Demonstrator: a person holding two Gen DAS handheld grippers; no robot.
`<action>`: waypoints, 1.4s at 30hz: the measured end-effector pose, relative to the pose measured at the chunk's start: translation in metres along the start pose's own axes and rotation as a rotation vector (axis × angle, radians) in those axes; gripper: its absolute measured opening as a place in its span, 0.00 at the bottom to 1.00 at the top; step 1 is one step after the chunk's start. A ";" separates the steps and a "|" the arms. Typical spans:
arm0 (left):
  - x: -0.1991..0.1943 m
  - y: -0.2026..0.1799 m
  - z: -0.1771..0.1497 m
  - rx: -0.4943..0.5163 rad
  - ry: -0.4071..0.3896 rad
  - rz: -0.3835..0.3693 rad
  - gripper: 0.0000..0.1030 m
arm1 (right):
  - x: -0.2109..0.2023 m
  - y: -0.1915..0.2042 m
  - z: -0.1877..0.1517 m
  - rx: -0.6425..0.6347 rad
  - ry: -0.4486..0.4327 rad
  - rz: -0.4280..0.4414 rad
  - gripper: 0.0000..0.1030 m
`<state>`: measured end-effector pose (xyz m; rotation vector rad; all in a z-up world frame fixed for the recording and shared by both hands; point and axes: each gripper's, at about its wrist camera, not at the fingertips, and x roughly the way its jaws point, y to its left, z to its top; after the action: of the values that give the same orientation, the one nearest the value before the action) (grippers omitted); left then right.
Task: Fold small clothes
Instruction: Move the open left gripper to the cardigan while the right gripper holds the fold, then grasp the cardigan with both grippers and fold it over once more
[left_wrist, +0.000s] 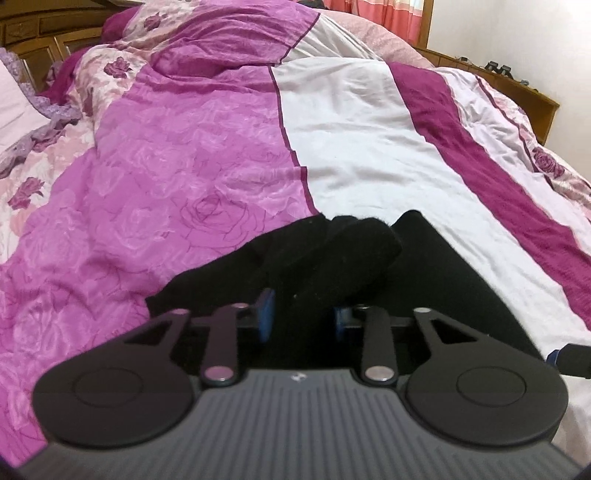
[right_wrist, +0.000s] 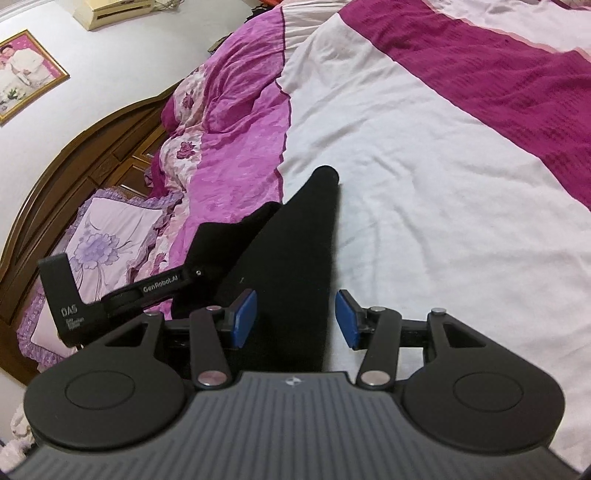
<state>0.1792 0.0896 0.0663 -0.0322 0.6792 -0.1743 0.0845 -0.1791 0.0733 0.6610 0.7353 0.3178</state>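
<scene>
Left gripper (left_wrist: 303, 314): jaws partly open, with a bunched fold of the black garment (left_wrist: 332, 258) between the blue pads (left_wrist: 266, 314); whether they press it cannot be told. Right gripper (right_wrist: 295, 319): jaws wider, astride the garment's edge, pads clear of it. The garment lies on the bedspread's (right_wrist: 443, 166) white stripe.

Wooden headboard (right_wrist: 74, 155), white wall (right_wrist: 122, 55) — perhaps pink curtains (left_wrist: 388, 18).

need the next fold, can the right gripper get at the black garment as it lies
Probably yes: the right gripper stands open with the black garment already between its pads, on the bedspread, nothing covering it.
</scene>
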 end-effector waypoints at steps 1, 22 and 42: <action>0.002 0.001 0.000 -0.002 0.005 0.000 0.31 | 0.000 -0.002 0.000 0.007 0.000 0.000 0.54; -0.006 0.054 -0.010 -0.208 -0.008 0.036 0.16 | 0.005 -0.002 -0.003 0.003 0.005 0.003 0.54; -0.020 0.087 -0.009 -0.312 -0.001 0.129 0.38 | 0.026 0.018 -0.011 -0.041 0.051 0.028 0.54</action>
<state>0.1717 0.1792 0.0642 -0.2871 0.6999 0.0570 0.0949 -0.1483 0.0656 0.6265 0.7667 0.3755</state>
